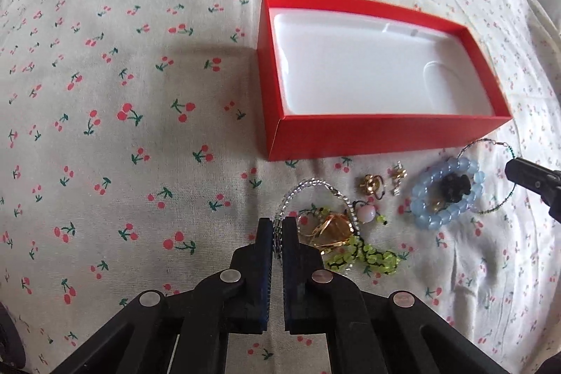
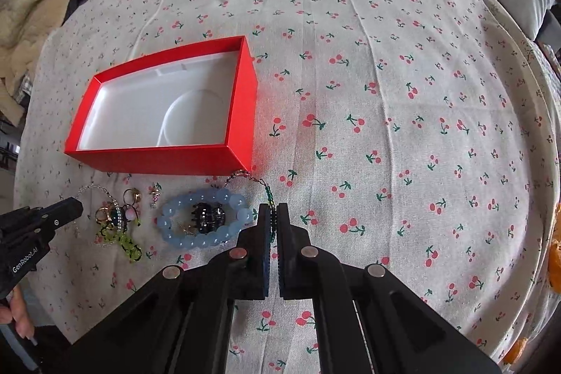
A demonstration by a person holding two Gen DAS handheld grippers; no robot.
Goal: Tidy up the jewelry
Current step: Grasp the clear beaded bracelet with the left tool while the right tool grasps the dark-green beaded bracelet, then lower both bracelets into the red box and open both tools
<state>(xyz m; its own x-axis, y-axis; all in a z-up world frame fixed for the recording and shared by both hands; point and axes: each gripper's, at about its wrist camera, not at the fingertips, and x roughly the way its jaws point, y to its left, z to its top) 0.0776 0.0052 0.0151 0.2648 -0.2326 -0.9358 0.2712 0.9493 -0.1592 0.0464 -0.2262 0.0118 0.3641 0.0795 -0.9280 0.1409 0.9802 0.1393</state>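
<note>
Cherry-print cloth (image 2: 385, 76); red box (image 1: 382, 135) empty. L gripper (image 1: 278, 226) pinching clear chain (image 1: 305, 186), R gripper (image 2: 274, 216) pinching green chain (image 2: 268, 191).

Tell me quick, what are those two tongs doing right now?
Left tongs: closed on the clear beaded chain.
Right tongs: closed on the thin green beaded chain.

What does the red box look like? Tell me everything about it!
The red box is an open rectangular box with no lid on it. Its walls look like smooth red cardboard. Inside sits a glossy white moulded liner with a round dip at one end and small notches at the other. Nothing lies in it. It rests flat on the cherry-print cloth, just beyond the row of jewelry. A thin beaded chain reaches one corner; neither gripper touches the box.
</note>
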